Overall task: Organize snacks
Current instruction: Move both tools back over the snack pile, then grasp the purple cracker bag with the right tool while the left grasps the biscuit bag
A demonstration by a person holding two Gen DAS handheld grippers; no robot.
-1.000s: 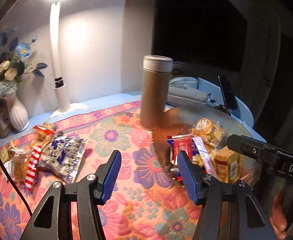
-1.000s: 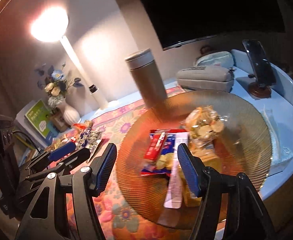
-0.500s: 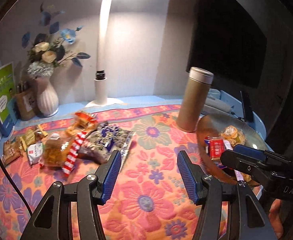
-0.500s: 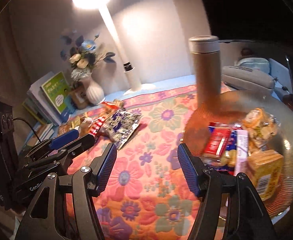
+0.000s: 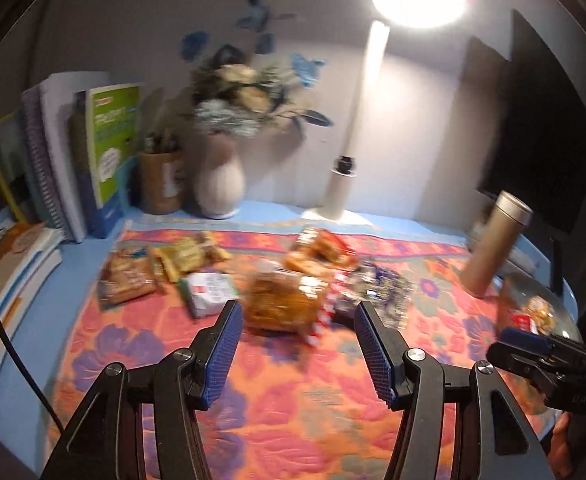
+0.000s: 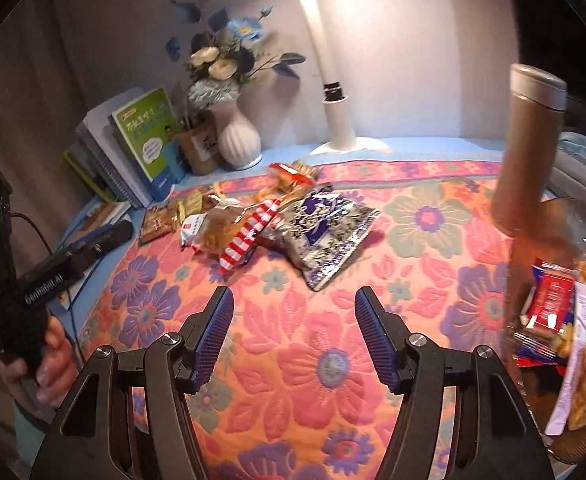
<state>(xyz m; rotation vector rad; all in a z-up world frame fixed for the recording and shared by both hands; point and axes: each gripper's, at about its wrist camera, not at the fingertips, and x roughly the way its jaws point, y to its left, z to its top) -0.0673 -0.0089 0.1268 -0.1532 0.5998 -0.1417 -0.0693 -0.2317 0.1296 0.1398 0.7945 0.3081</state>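
We hold our left gripper (image 5: 296, 334) and right gripper (image 6: 292, 330) apart and empty above the floral cloth (image 6: 313, 360); loose snack packets (image 6: 261, 216) lie heaped ahead, others fill the glass plate (image 6: 581, 440) at right.

"GenRobot.AI" in white on the left gripper (image 6: 105, 236) body; book and snack print illegible
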